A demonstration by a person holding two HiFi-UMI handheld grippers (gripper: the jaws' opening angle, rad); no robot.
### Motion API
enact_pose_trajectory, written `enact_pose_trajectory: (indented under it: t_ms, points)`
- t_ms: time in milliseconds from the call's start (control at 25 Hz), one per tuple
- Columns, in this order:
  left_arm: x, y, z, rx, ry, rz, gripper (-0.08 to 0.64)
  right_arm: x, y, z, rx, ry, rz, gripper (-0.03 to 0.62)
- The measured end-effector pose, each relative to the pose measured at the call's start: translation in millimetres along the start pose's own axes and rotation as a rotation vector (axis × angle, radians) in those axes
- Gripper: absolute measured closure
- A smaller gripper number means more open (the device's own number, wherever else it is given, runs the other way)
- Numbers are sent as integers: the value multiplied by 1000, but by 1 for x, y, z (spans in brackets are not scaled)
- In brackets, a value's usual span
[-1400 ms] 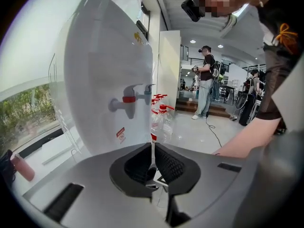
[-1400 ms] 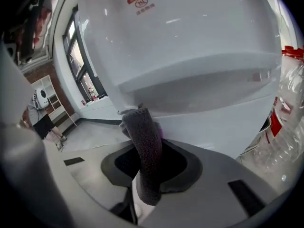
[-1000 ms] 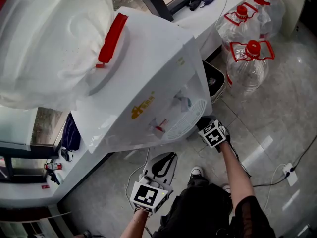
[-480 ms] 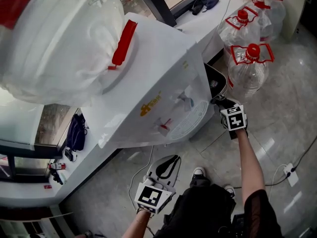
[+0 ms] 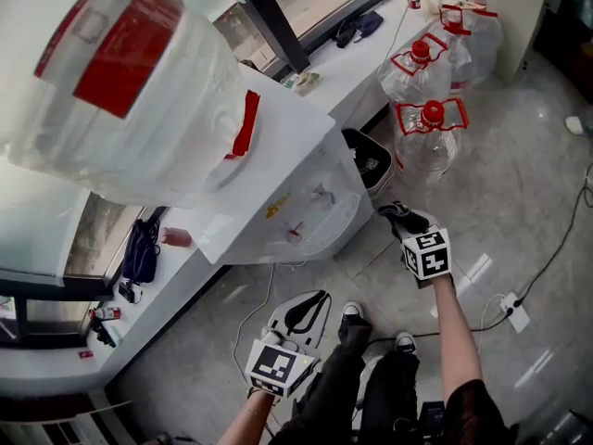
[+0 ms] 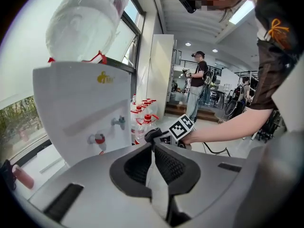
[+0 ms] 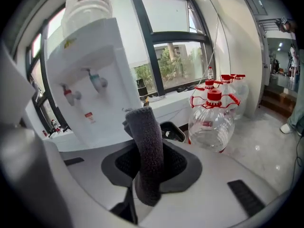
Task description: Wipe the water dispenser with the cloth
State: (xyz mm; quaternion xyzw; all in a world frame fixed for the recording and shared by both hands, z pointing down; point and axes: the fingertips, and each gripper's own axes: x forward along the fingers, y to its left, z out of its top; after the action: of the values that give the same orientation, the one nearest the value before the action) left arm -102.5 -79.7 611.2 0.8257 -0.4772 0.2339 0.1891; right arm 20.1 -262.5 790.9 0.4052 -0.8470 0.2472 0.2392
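Clamping cloth (image 7: 145, 146) — right gripper (image 5: 400, 217); dispenser (image 7: 95, 103) logo (image 7: 70, 42) unreadable.

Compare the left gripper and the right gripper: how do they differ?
The right gripper is clamped on a dark grey cloth; the left gripper is shut on nothing. The right gripper is held nearer the water dispenser; the left gripper sits back by the person's legs. Both carry marker cubes.
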Motion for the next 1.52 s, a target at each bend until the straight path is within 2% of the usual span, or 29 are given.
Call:
enact_pose_trajectory:
  t_ms: [200, 400, 760, 1040, 1240, 1520]
  points:
    - [-26, -30, 48, 18, -23, -10, 540, -88, 29, 46, 62, -73, 65, 489]
    - [-56, -55, 85, 20, -38, 15, 540, -182, 60, 85, 123, -120, 131, 489]
    - [-148, -104, 122, -16, -65, 128, 540, -333, 123, 132, 92, -149, 259, 489]
    - [-215, -152, 131, -80, -142, 239, 540, -412, 165, 139, 20, -164, 364, 489]
    - [-252, -183, 124, -104, -151, 264, 540, -449, 195, 131, -4, -158, 425, 489]
    - [-297, -193, 116, -126, -188, 323, 540, -471, 234, 104, -51, -110, 478, 489]
